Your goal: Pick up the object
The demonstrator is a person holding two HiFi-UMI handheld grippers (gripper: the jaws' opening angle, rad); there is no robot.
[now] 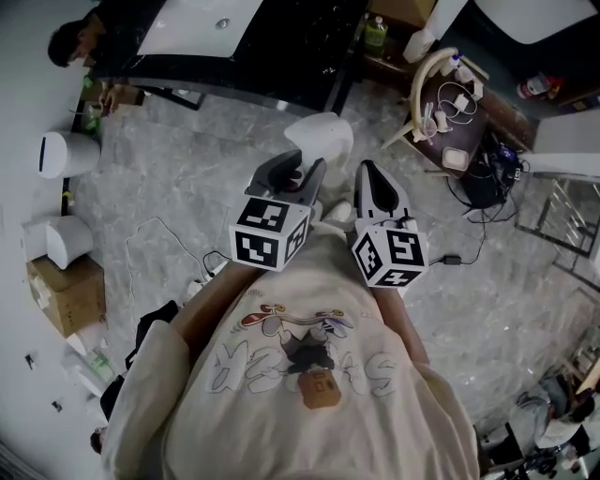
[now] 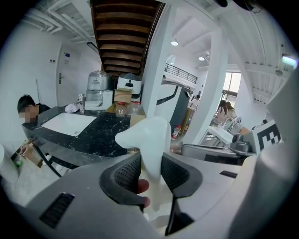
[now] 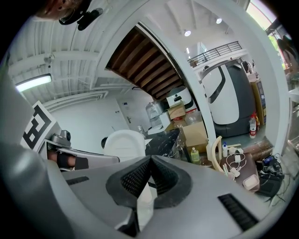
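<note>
A smooth white plastic object (image 1: 323, 139) with a rounded top stands upright between the jaws of my left gripper (image 1: 302, 180), held up in the air over the floor. In the left gripper view the dark ribbed pads (image 2: 127, 175) press on both sides of the white object (image 2: 149, 140), and a person's fingertip (image 2: 142, 187) shows behind it. My right gripper (image 1: 368, 180) hangs just to the right, its jaws together with nothing in them. In the right gripper view the ribbed pads (image 3: 135, 179) of the right gripper (image 3: 150, 161) meet at the tip, and the white object (image 3: 124, 144) shows to the left.
A black marble counter (image 1: 281, 70) with a white sink (image 1: 202, 23) runs along the top, where a person (image 1: 80, 42) sits at the left. A small brown table (image 1: 459, 108) with chargers stands at the upper right. White bins (image 1: 66, 150), a cardboard box (image 1: 66, 292) and cables lie on the grey floor.
</note>
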